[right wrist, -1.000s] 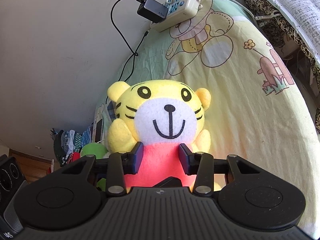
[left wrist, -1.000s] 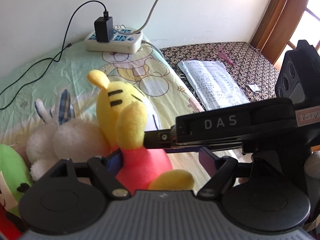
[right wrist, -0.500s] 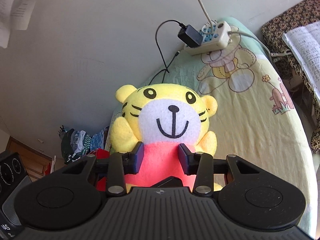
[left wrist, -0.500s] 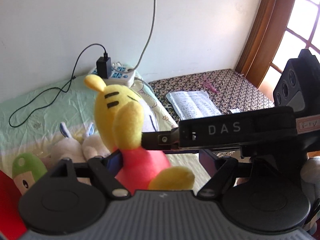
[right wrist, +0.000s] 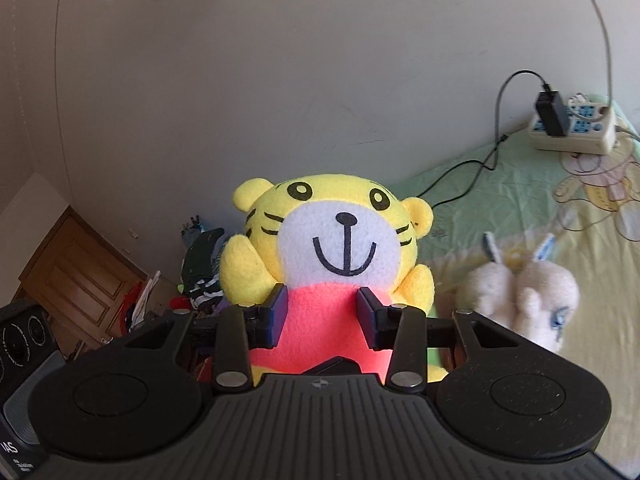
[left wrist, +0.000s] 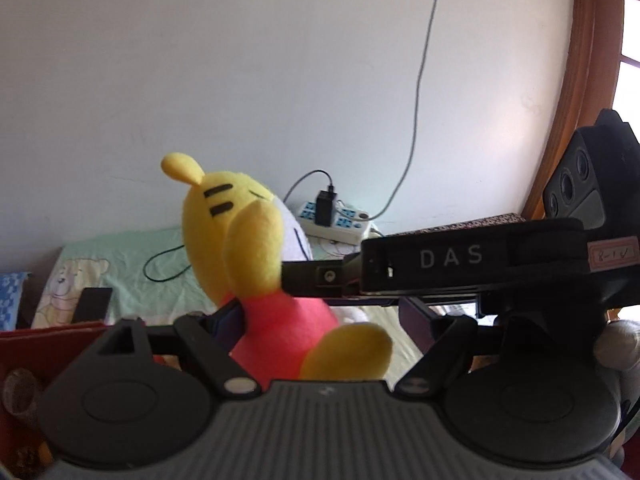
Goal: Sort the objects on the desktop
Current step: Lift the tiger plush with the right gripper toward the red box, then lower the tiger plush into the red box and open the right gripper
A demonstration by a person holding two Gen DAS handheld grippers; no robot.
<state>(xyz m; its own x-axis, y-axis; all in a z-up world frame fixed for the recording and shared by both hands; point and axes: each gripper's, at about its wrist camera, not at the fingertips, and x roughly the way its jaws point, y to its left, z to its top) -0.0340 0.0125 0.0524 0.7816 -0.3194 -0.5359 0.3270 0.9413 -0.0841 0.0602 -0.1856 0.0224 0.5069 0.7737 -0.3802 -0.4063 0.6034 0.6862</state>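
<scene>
A bed (right wrist: 500, 216) fills the right half of the right wrist view, running back to a plain pale wall. Its sheet is pale green and yellow, printed with cartoon bears. At the upper right of that frame a white power strip (right wrist: 576, 128) lies on the sheet against the wall, with a black charger (right wrist: 552, 114) plugged into it. A thin black cable (right wrist: 468, 176) trails from the charger leftward across the sheet. At the right centre, a white plush rabbit (right wrist: 524, 292) lies on the sheet, blurred. In the left wrist view the same bed shows at the left centre, with the strip at the frame's middle.
</scene>
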